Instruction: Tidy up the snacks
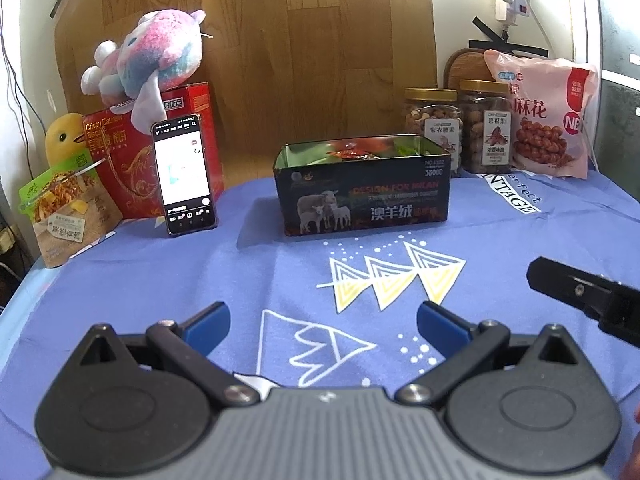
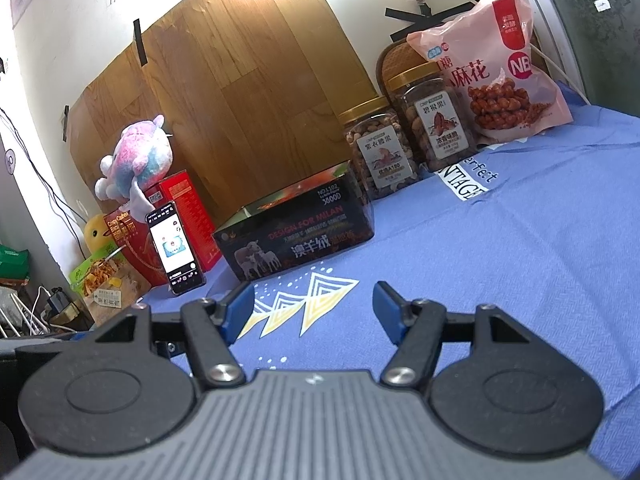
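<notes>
A dark open tin box [image 1: 362, 196] with sheep on its side stands at the middle of the blue cloth; wrapped snacks [image 1: 352, 151] show inside it. It also shows in the right wrist view [image 2: 296, 236]. My left gripper [image 1: 322, 326] is open and empty, low over the cloth in front of the box. My right gripper [image 2: 314, 310] is open and empty, to the right of the left one; part of it shows in the left wrist view [image 1: 588, 296]. Two nut jars [image 1: 432, 128] [image 1: 486, 128] and a pink snack bag [image 1: 544, 116] stand at the back right.
A phone [image 1: 184, 174] leans on a red biscuit box [image 1: 160, 152] at back left, with a plush toy [image 1: 148, 60] on top, a yellow duck [image 1: 64, 136] and a green snack pouch [image 1: 60, 208] beside it. A wooden board [image 1: 304, 48] backs the table.
</notes>
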Demonstrator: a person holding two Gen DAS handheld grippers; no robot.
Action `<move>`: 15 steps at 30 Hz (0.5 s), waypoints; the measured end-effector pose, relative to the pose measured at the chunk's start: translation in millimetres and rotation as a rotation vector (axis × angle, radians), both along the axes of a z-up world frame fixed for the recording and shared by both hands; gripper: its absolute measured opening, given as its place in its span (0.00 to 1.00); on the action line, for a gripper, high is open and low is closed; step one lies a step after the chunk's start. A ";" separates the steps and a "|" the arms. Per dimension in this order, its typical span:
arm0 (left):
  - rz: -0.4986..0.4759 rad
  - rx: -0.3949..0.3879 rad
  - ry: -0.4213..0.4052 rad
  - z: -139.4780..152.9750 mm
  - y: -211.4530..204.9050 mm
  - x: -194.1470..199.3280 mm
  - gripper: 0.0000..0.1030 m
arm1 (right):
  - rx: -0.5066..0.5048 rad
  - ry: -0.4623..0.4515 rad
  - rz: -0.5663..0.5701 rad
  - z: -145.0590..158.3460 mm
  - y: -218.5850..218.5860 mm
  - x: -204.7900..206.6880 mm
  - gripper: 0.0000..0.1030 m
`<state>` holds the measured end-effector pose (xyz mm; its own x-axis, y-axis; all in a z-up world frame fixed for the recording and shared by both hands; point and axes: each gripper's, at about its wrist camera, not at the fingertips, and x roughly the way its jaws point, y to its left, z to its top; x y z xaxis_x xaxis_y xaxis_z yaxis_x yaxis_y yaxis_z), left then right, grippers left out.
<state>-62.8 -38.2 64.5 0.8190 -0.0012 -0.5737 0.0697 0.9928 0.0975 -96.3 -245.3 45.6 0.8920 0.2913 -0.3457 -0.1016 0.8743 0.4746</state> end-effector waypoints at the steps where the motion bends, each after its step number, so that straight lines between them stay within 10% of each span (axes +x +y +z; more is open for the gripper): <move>1: -0.001 -0.002 0.000 0.1 0.3 -0.2 1.00 | -0.001 -0.001 0.000 0.2 0.2 -0.1 0.66; 15: 0.001 -0.024 0.023 -1.3 1.6 2.9 1.00 | -0.001 0.004 0.010 0.0 -1.3 2.1 0.66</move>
